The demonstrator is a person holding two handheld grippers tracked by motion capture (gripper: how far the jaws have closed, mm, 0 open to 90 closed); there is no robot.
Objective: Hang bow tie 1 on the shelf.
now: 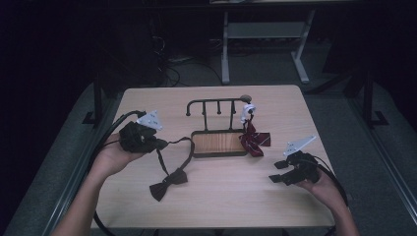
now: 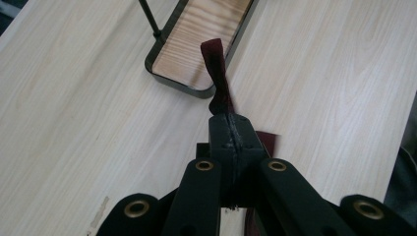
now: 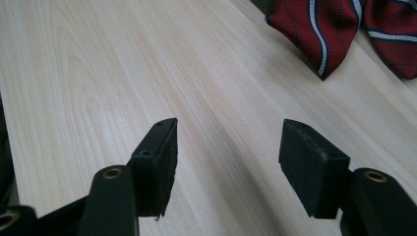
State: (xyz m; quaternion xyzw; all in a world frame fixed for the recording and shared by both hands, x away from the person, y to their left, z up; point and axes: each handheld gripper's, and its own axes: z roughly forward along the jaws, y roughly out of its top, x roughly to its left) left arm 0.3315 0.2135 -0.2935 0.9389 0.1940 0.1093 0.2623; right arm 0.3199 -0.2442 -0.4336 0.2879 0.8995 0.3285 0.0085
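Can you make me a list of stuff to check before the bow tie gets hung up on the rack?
1. Left gripper shut on the strap: ok, jaws closed with the strap between them.
2. Dark bow tie off the table: not ok, the bow lies on the wood.
3. Rack has a free peg: ok, the left pegs look bare.
4. Striped tie out of the way: ok, it hangs at the rack's right end.
5. Right gripper free to help: ok, open above bare wood.

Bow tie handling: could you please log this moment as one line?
left gripper shut on bow tie strap | bow tie on table | right gripper open, idle
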